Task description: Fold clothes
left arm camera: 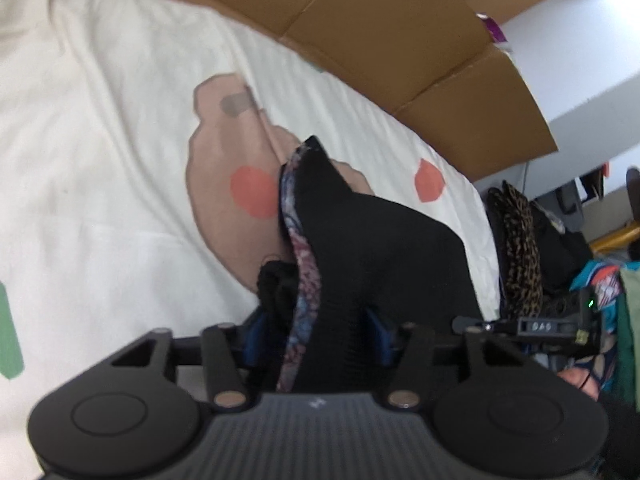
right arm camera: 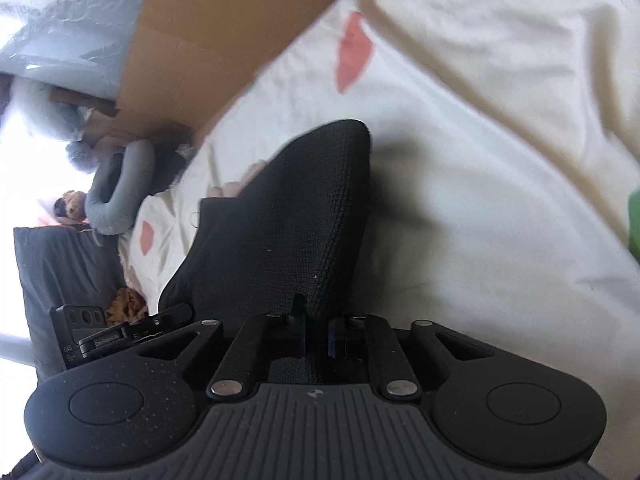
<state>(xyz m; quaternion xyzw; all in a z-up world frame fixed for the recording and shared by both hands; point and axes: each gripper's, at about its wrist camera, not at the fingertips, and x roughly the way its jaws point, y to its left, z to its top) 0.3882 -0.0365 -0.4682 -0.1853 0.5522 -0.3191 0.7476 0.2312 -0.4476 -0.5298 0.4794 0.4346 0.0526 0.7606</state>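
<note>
A black knit garment [left arm camera: 360, 248] with a patterned red-and-blue lining along its edge [left arm camera: 300, 264] is bunched between the fingers of my left gripper [left arm camera: 320, 332], which is shut on it and holds it above the bed. In the right wrist view the same black garment [right arm camera: 288, 220] runs up from my right gripper [right arm camera: 316, 340], which is shut on its near edge. The cloth hides most of both grippers' fingers. The garment hangs over a cream bedsheet [left arm camera: 100, 140] printed with pink, orange and green shapes.
A brown cardboard sheet [left arm camera: 380, 24] lines the far side of the bed. A pile of dark and leopard-print clothes [left arm camera: 520, 248] lies at the bed's right end. A grey neck pillow [right arm camera: 116, 184] and stuffed toys [right arm camera: 72, 204] sit beyond the bed.
</note>
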